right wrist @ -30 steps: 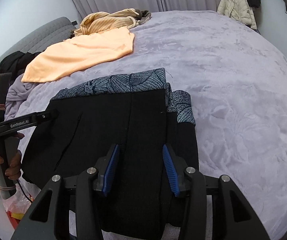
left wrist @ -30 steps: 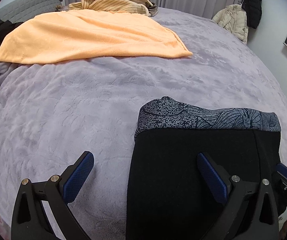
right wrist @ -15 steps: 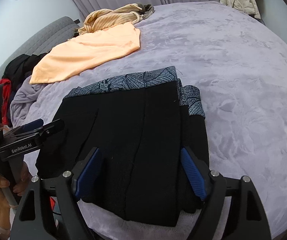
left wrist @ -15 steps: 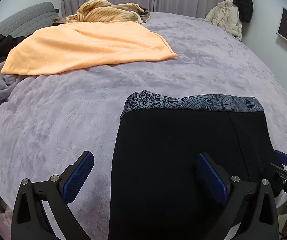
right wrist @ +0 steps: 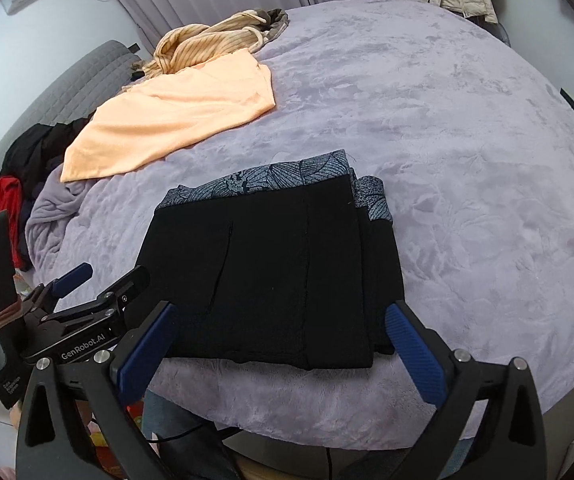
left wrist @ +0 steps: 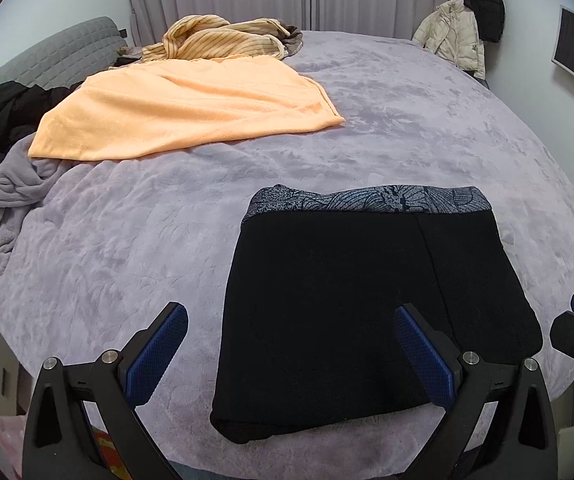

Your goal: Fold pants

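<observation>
The black pants lie folded in a neat block near the bed's front edge. The left gripper and right gripper hang above, fingers spread wide, the right just opened, holding nothing. The folding looks done.

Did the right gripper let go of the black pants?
Yes. The right gripper has just opened its fingers and lifted away; the folded pants lie free on the bed.
</observation>
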